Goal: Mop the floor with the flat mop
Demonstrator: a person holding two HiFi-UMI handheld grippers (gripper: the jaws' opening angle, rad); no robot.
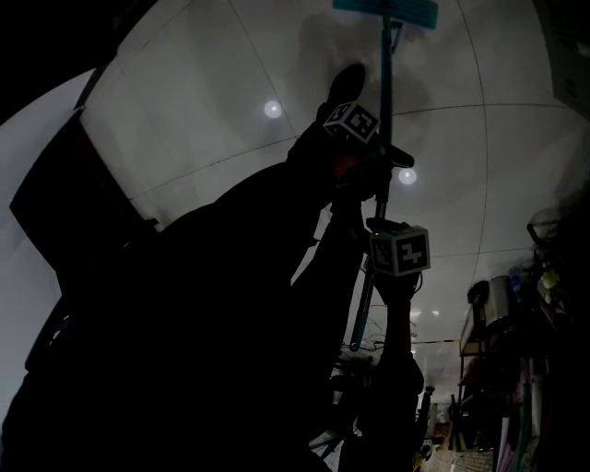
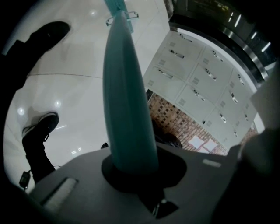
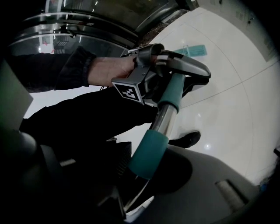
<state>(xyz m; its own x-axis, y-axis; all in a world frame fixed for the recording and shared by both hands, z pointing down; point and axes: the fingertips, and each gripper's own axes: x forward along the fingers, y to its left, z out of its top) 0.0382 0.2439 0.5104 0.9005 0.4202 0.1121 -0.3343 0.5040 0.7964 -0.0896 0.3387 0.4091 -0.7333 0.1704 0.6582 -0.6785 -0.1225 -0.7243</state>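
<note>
The flat mop has a teal head (image 1: 387, 9) lying on the glossy white floor (image 1: 203, 111), and its pole (image 1: 383, 92) runs back toward me. My left gripper (image 1: 383, 159) is shut on the pole, the nearer of the two to the mop head. My right gripper (image 1: 378, 229) is shut on it further back. In the left gripper view the teal handle sleeve (image 2: 127, 100) rises out of the left gripper (image 2: 140, 173) toward the mop head (image 2: 117, 5). In the right gripper view the right gripper (image 3: 146, 177) clamps a teal sleeve (image 3: 151, 151); the left gripper (image 3: 168, 72) and mop head (image 3: 194, 50) lie ahead.
My dark shoes (image 2: 48, 33) (image 2: 41, 131) stand on the floor beside the pole. White lockers (image 2: 201, 83) and a brick-patterned strip (image 2: 183, 122) line one side. Cluttered shelves (image 1: 516, 350) stand at the right. Glass doors (image 3: 87, 26) are behind me.
</note>
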